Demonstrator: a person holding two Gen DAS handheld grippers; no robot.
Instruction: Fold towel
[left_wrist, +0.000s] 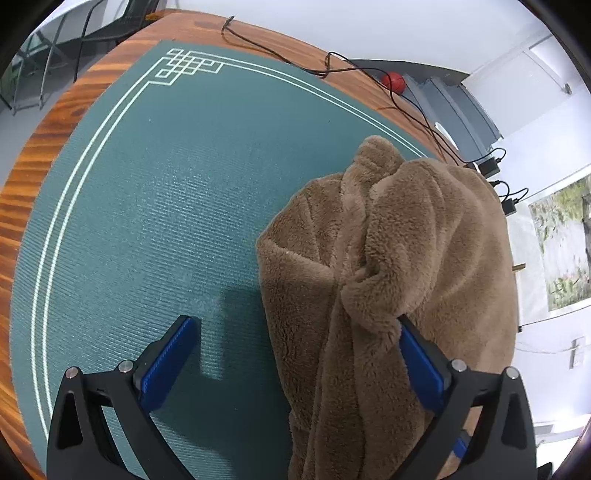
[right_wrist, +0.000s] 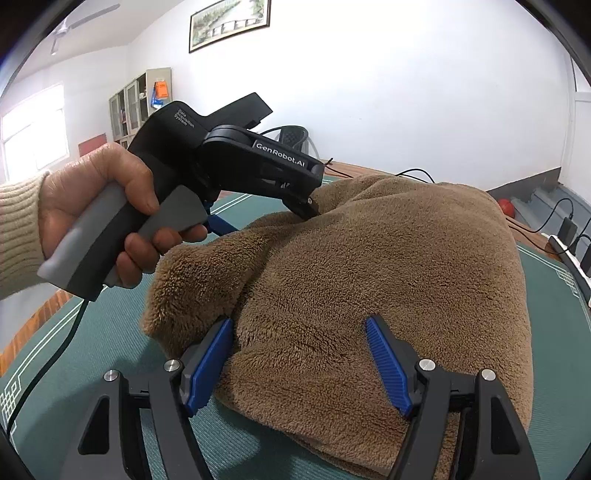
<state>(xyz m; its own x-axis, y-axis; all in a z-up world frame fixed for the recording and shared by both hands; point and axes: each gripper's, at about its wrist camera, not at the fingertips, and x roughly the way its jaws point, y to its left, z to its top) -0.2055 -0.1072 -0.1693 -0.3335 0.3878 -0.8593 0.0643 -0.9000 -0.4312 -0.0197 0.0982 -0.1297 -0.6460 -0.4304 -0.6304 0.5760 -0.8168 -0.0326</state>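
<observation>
A fluffy brown towel (left_wrist: 399, 236) lies bunched in a heap on the green mat (left_wrist: 147, 206). My left gripper (left_wrist: 295, 325) is open above the mat. Its left finger (left_wrist: 173, 354) hangs over bare mat, while a towel fold rests against the tip of its right finger (left_wrist: 421, 358). In the right wrist view the towel (right_wrist: 369, 258) fills the middle. My right gripper (right_wrist: 299, 328) is open and straddles the towel's near edge, one blue pad (right_wrist: 210, 362) on either side. A hand (right_wrist: 92, 199) holds the left gripper (right_wrist: 266, 218) at the towel's far left edge.
The mat, with a white border pattern (left_wrist: 188, 66), lies on a wooden table (left_wrist: 44, 140). Black cables (left_wrist: 369, 74), a red ball (left_wrist: 392, 82) and a power strip (right_wrist: 569, 254) with plugs sit along the far edge. A cable (right_wrist: 55, 354) trails from the left gripper's handle.
</observation>
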